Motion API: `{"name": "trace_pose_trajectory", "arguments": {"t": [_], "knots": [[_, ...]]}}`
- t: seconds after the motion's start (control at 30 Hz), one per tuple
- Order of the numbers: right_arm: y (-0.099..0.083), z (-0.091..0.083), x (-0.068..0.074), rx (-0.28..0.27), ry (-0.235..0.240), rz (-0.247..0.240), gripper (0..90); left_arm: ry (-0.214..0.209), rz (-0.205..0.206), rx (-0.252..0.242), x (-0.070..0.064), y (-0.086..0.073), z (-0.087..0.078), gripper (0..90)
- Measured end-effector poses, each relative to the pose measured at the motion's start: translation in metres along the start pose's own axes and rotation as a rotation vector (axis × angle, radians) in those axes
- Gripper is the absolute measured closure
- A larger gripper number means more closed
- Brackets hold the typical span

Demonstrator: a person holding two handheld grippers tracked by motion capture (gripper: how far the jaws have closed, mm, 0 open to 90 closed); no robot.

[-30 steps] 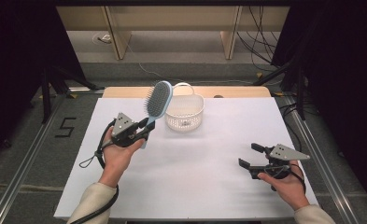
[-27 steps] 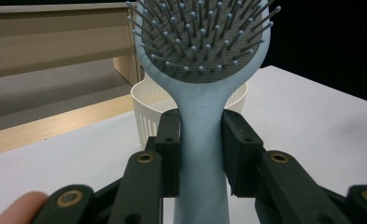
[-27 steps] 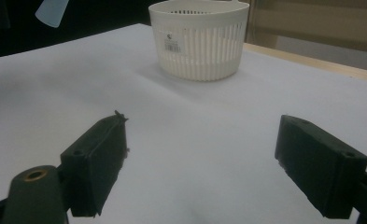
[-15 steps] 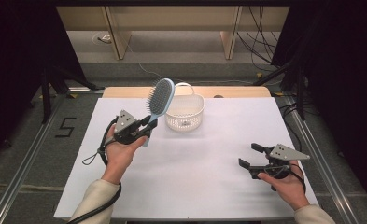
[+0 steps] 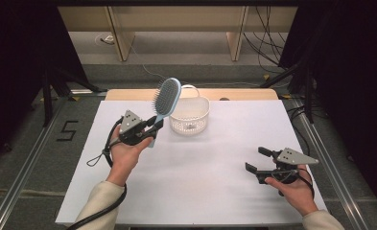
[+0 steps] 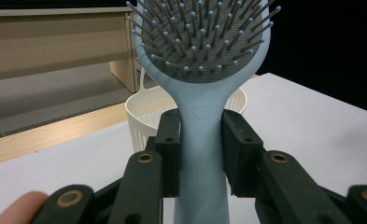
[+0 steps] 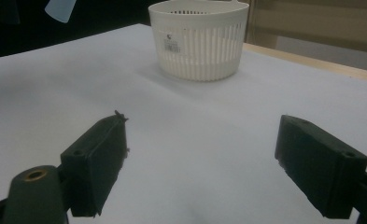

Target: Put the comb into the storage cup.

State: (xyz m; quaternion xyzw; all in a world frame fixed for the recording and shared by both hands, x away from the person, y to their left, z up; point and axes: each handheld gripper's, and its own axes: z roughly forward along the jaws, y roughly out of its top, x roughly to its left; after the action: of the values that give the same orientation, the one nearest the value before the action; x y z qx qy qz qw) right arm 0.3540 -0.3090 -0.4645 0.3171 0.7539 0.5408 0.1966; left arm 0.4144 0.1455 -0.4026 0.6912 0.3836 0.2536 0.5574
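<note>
The left gripper point(image 5: 150, 130) is raised above the bench on a bent wrist, its fingers point(image 6: 169, 149) clamped tight and pointing up and away. The left forearm reaches in at a slant. The right gripper point(image 5: 258, 162) sits low by the near right edge, fingers point(image 7: 99, 158) spread wide, pointing left.

Cream long sleeves on both forearms. Black two-fingered left gripper point(image 5: 150, 130) and matching right gripper point(image 5: 259, 161), grey three-cornered top plates, brass-ringed screw holes, black cable trailing from left.
</note>
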Motion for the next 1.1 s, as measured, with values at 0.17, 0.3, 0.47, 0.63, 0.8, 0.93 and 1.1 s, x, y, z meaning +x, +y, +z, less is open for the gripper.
{"name": "trace_pose_trajectory", "arguments": {"t": [0.17,0.3,0.47,0.63,0.8,0.93,1.1], "knots": [[0.0,0.0,0.0,-0.001,0.0,0.0,17.6,-0.002,-0.001,-0.002,0.0,0.001,0.002,69.9],[0.0,0.0,0.0,-0.001,0.0,0.0,17.7,-0.003,-0.001,-0.002,0.001,0.002,0.004,69.9],[0.0,0.0,0.0,-0.001,-0.001,-0.001,17.7,-0.003,0.002,-0.007,0.001,0.004,0.006,69.9],[0.0,0.0,0.0,-0.001,-0.001,0.0,17.7,-0.006,0.003,-0.008,0.0,0.005,0.009,69.9],[0.0,0.0,0.0,-0.001,-0.001,0.0,17.7,-0.012,0.009,-0.017,-0.002,0.007,0.011,69.9],[0.0,0.0,0.0,-0.001,-0.001,-0.001,17.7,-0.014,0.013,-0.016,-0.003,0.009,0.014,69.9],[0.0,0.0,0.0,0.0,-0.001,-0.001,17.7,-0.017,0.014,-0.012,-0.003,0.009,0.016,69.9]]}}
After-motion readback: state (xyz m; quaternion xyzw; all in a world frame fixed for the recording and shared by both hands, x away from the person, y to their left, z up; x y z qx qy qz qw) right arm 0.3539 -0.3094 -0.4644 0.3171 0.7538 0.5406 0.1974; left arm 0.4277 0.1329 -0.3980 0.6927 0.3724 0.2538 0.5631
